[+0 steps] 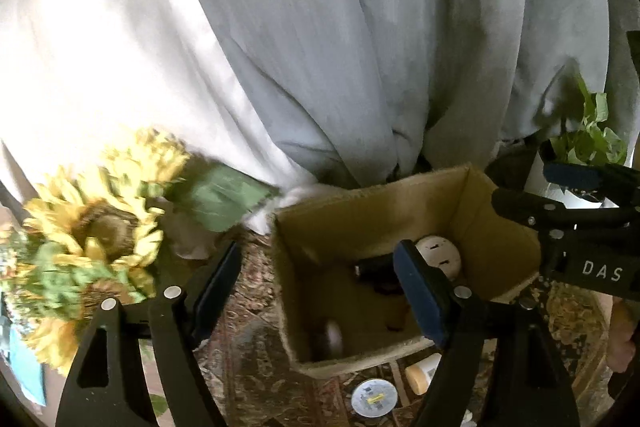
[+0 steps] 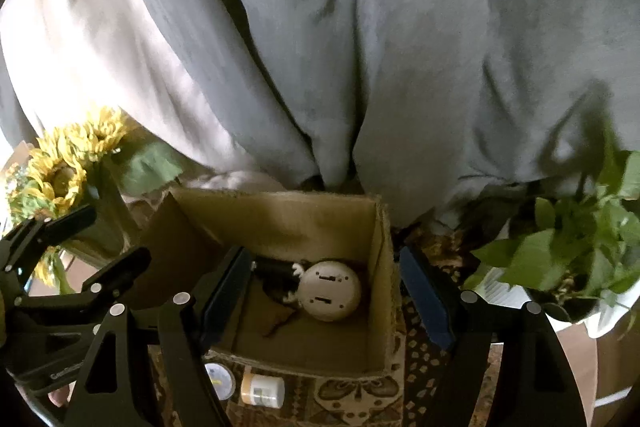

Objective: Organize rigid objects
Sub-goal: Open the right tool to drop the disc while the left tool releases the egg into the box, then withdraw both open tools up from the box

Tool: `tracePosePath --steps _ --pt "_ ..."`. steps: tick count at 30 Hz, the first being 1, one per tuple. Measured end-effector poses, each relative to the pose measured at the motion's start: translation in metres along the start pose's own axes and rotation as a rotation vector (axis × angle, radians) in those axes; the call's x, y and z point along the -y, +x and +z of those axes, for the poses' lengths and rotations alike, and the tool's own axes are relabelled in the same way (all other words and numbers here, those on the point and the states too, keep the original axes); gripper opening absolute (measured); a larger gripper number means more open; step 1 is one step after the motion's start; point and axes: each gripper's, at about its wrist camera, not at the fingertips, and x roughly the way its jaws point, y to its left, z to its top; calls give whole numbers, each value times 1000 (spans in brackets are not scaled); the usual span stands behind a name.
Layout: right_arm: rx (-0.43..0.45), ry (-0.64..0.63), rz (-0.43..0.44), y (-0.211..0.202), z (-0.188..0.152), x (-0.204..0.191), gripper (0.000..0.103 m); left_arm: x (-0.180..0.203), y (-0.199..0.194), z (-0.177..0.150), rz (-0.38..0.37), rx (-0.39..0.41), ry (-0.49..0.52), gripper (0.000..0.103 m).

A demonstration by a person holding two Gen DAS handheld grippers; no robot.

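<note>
An open cardboard box stands on a patterned rug. Inside lie a round white device and a dark object. In front of the box on the rug lie a round flat tin and a small white jar with a tan lid. My left gripper is open and empty above the box's left wall. My right gripper is open and empty above the box; it also shows in the left wrist view.
Grey curtains hang behind the box. Artificial sunflowers stand to the left. A leafy plant in a white pot stands to the right. The rug surrounds the box.
</note>
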Motion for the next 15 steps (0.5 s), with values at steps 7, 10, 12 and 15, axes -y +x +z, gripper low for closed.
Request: tracePosePath --steps 7,10,12,15 --pt "74 6 -8 -31 -6 -7 78 -4 -26 -6 21 55 3 82" --pt "106 0 -18 -42 -9 -12 79 -5 -38 -10 28 77 -4 85" --pt "123 -5 -18 -50 -12 -15 79 -5 -47 -14 34 92 -8 85" --pt "145 -6 -21 -60 -17 -19 81 -6 -56 -20 50 111 -13 88"
